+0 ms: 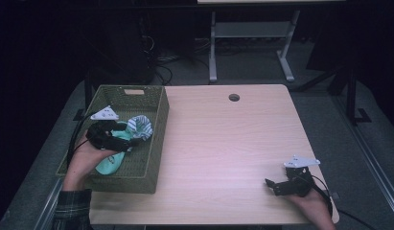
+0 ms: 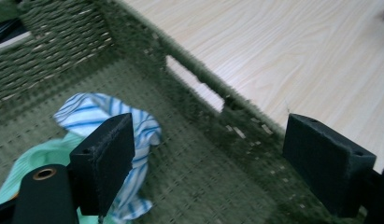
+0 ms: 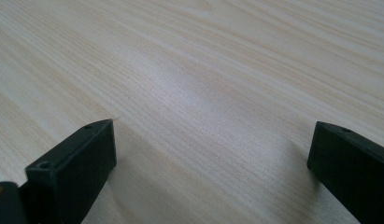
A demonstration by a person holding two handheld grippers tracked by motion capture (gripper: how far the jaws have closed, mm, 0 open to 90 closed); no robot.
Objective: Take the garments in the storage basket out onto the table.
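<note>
Left hand-held gripper point(image 2: 208, 172) hangs open, holding nothing, inside the basket point(image 1: 158, 120) at the table's point(image 1: 223, 143) left edge, above two cloths point(image 2: 110, 121). Right hand-held gripper point(image 1: 276, 184), also open, rests near the right front corner.

Light wooden table point(image 1: 223, 143), green woven basket point(image 1: 151, 143) at its left edge.

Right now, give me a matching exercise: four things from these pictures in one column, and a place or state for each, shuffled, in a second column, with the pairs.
1. striped cloth
2. woven basket
3. right gripper
4. left gripper

A. open, over bare wood at the table's near right
B. lying in the basket beside a mint green cloth
C. open, inside the basket
D. standing on the table's left side

Pairs: 1-B, 2-D, 3-A, 4-C
</note>
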